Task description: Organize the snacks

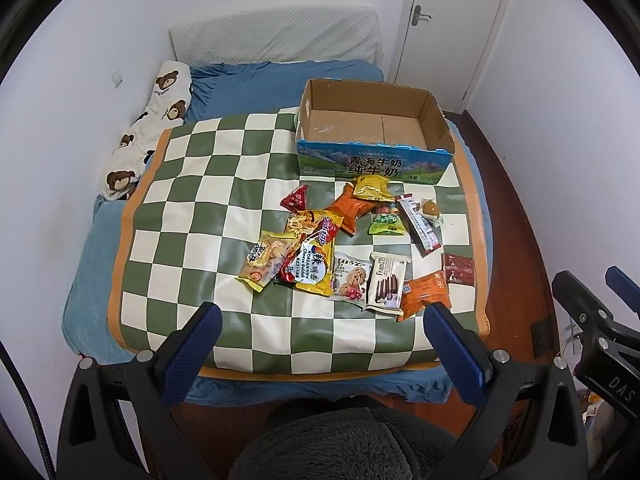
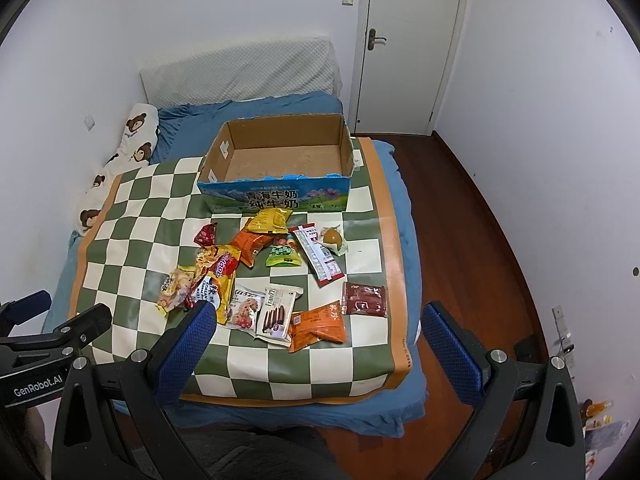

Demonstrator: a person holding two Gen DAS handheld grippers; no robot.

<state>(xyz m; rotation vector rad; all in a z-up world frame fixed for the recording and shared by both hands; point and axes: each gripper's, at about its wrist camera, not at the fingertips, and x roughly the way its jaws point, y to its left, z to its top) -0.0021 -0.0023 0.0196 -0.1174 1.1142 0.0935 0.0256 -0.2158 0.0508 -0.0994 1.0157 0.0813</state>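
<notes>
Both your tools are wide open and hold nothing: left gripper and right gripper hang at the near edge of the bed, above the mat, no contact with anything. The snacks are all loose on the mat, spread in front of the box, which sits at the far side, open top, nothing inside as far as I can see. So the task looks unstarted. Risks, as I judge them: the packets overlap, e.g. the yellow noodle pack lies over its neighbours, so a grab there could take two or drag one along. Flat foil packs like the biscuit pack give thin edges; your fingers may slide over them or pinch the mat instead. The mat lies on soft bedding, so pressing down will sink and shift things. The egg in clear wrap is round and may roll or get squashed by a hard squeeze. The dark red pack is near the mat's right edge; a nudge could send it off toward the floor. The box is light card and may skid if you bump its wall. Surface: green and cream check mat, orange border, over a blue sheet. Room: white walls, white door at the back, bear-print pillow on the left, dark wood floor on the right.
</notes>
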